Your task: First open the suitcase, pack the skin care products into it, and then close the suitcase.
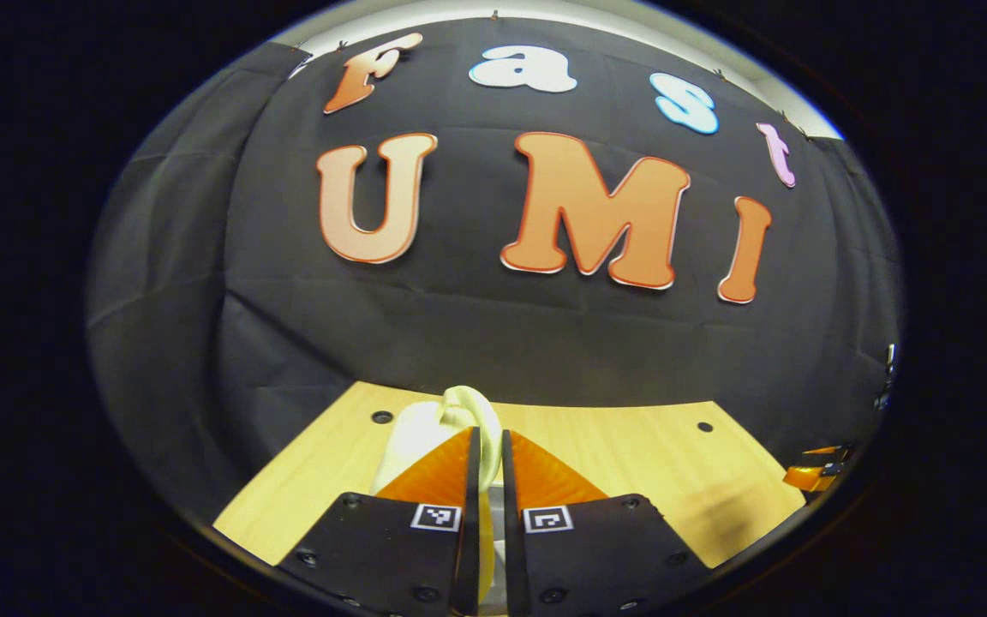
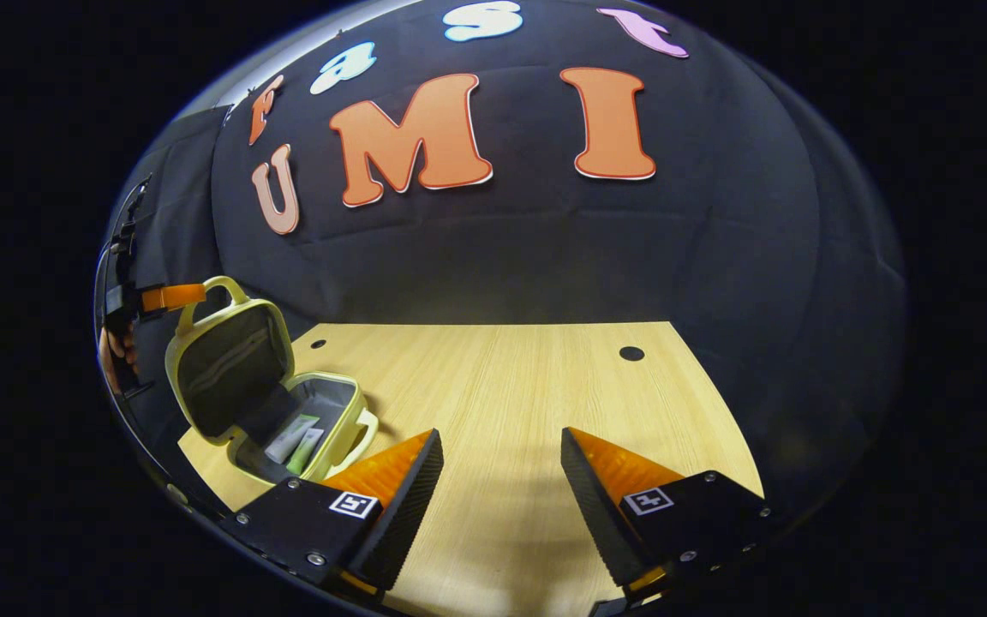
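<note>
Pale wood table (image 2: 528,403) w/ holes, black cloth wall (image 2: 545,248) behind

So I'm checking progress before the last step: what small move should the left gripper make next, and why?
Probably swing the lid down toward the case base. The left gripper is shut on the lid handle, the suitcase stands open, tubes already lie inside, and the right gripper hangs open over bare table.
</note>
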The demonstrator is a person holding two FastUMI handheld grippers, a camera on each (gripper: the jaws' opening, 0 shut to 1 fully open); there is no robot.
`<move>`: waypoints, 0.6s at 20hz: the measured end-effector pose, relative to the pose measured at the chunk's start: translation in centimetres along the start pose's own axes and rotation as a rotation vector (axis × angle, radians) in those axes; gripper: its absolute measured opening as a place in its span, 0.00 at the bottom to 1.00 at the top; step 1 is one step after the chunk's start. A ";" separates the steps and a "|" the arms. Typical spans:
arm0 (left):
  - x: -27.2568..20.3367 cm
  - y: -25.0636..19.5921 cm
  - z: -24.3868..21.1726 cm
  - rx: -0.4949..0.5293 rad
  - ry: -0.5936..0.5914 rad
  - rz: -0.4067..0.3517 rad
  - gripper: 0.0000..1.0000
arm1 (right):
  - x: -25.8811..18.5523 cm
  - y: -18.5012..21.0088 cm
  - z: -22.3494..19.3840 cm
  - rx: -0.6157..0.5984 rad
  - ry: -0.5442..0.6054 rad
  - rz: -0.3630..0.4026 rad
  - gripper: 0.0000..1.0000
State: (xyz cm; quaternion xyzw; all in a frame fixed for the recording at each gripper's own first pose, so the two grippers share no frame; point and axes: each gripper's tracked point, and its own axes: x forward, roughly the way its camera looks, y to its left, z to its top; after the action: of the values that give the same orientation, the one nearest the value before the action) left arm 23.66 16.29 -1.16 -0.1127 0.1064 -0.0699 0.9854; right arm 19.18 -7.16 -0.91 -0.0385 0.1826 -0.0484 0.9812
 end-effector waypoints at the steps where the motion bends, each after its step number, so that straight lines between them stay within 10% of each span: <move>1: 0.4 -1.9 -0.7 -0.009 0.012 -0.037 0.13 | -0.1 -0.4 0.0 0.003 -0.001 -0.003 0.89; 7: 2.7 -12.0 -8.4 0.008 0.168 -0.241 0.12 | -0.3 -2.6 -0.3 0.024 -0.005 -0.018 0.89; 12: 4.4 -15.3 -16.0 0.092 0.301 -0.234 0.13 | -1.0 -3.6 0.2 0.032 -0.035 -0.028 0.89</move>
State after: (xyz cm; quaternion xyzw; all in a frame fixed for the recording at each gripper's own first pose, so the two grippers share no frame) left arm 22.58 -2.53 -13.58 -0.0673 0.2355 -0.2048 0.9477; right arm 18.00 -10.65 -0.03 -0.0262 0.1639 -0.0642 0.9840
